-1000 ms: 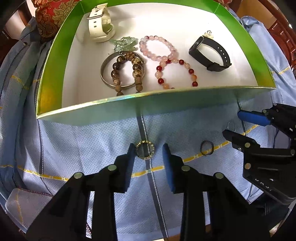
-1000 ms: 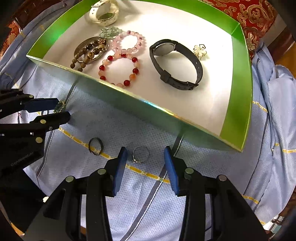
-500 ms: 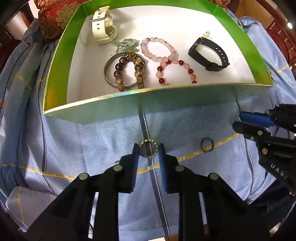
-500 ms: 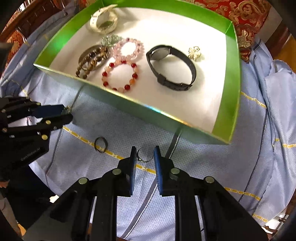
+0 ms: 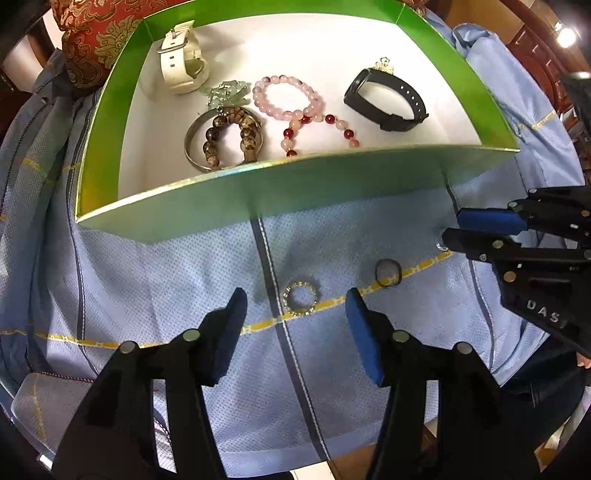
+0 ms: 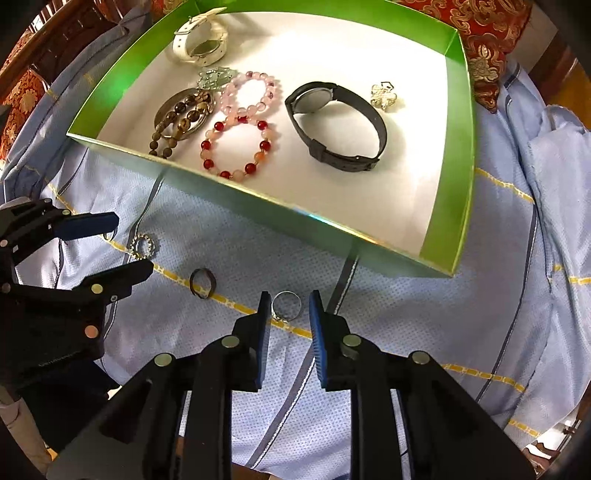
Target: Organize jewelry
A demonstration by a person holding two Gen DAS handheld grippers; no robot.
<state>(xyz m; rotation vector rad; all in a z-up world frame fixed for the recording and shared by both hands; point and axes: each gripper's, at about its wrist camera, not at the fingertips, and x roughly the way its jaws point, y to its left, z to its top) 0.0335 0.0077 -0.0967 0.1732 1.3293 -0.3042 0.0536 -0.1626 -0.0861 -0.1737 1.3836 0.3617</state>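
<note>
Three rings lie on the blue cloth in front of a green box. A gold studded ring lies flat between the wide-open fingers of my left gripper. A dark ring lies between the two grippers. My right gripper has its jaws narrowly apart around a silver ring, and I cannot tell if they touch it. The box holds a white watch, a black watch, several bead bracelets, a bangle and a small charm.
Red and gold patterned cushions sit behind the box. The blue cloth is wrinkled, with a raised fold at the right. Dark wooden furniture shows at the edges.
My left gripper closed towards the gold ring, then opened wide again, and the ring stays on the cloth. My right gripper narrowed around the silver ring and has opened slightly since.
</note>
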